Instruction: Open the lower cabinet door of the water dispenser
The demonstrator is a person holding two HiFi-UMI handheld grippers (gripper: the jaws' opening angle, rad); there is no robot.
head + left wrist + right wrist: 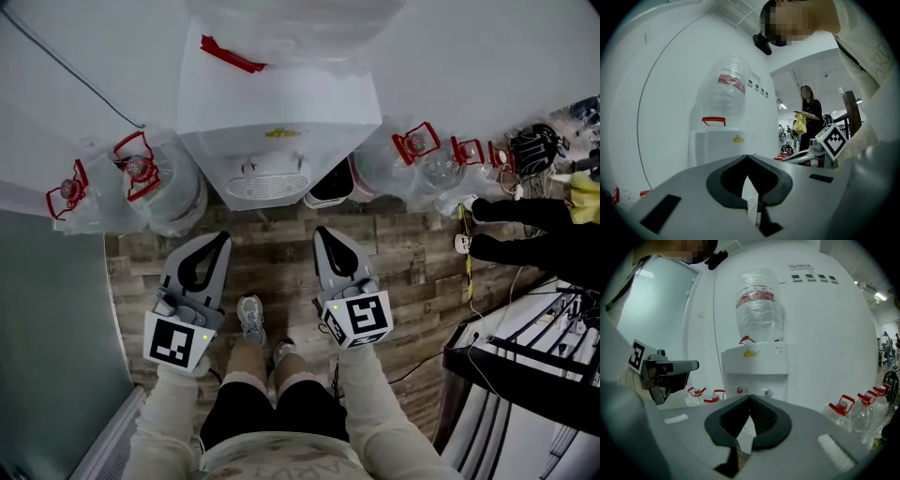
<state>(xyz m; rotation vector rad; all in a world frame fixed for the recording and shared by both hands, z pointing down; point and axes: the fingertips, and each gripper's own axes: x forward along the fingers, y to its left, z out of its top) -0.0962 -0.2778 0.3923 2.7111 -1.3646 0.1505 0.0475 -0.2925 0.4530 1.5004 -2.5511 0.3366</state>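
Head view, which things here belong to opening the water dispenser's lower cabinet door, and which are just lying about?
For the job:
water dispenser
left gripper, shut and empty
right gripper, shut and empty

Lying about:
red-handled water jugs on the floor on either side
coil of cables
black rack
bystander's legs

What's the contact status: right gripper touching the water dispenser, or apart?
Apart. Head view: bare wood floor shows between the right gripper, jaws shut, and the water dispenser; the right gripper view shows the dispenser standing well ahead.
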